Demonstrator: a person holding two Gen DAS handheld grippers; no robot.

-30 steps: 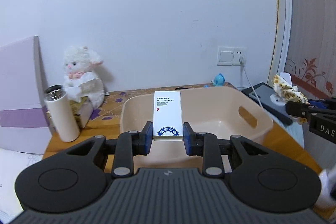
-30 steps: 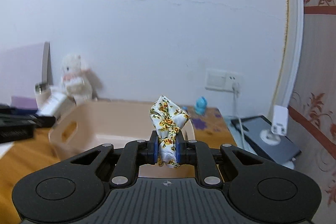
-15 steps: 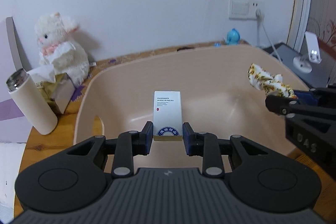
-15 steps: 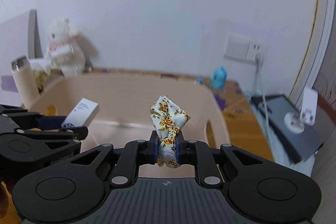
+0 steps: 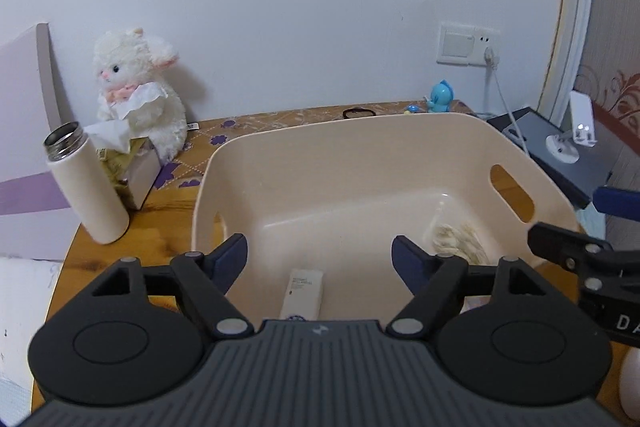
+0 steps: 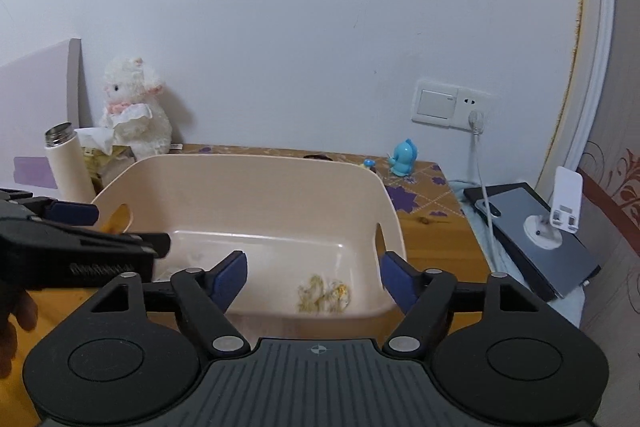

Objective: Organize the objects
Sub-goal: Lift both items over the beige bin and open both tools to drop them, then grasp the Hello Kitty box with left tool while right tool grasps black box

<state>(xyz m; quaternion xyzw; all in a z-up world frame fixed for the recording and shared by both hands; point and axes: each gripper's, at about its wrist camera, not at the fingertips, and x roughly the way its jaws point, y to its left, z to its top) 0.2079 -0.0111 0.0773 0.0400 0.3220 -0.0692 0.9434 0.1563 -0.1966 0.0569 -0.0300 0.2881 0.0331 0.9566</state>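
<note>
A beige plastic basin [image 5: 360,139] [image 6: 256,163] stands on the wooden table. A small white box [image 5: 302,293] lies flat on its floor, near the front. A floral cloth scrunchie [image 5: 456,245] [image 6: 324,297] lies blurred on the basin floor at the right. My left gripper [image 5: 320,259] is open and empty above the basin's near edge. My right gripper [image 6: 312,279] is open and empty above the basin's near right part. The left gripper also shows in the right wrist view [image 6: 92,231], and the right gripper in the left wrist view [image 5: 584,239].
A white plush lamb [image 5: 136,87], a tissue box [image 5: 132,167] and an open cream flask [image 5: 86,183] stand left of the basin. A blue toy [image 5: 440,97] and black hair tie [image 5: 359,113] lie behind it. A dark tablet [image 6: 536,227] with a white stand [image 6: 560,215] sits right.
Both grippers have opened. The white box has dropped from the left gripper and the scrunchie from the right gripper onto the basin floor. Both grippers have pulled back a little.
</note>
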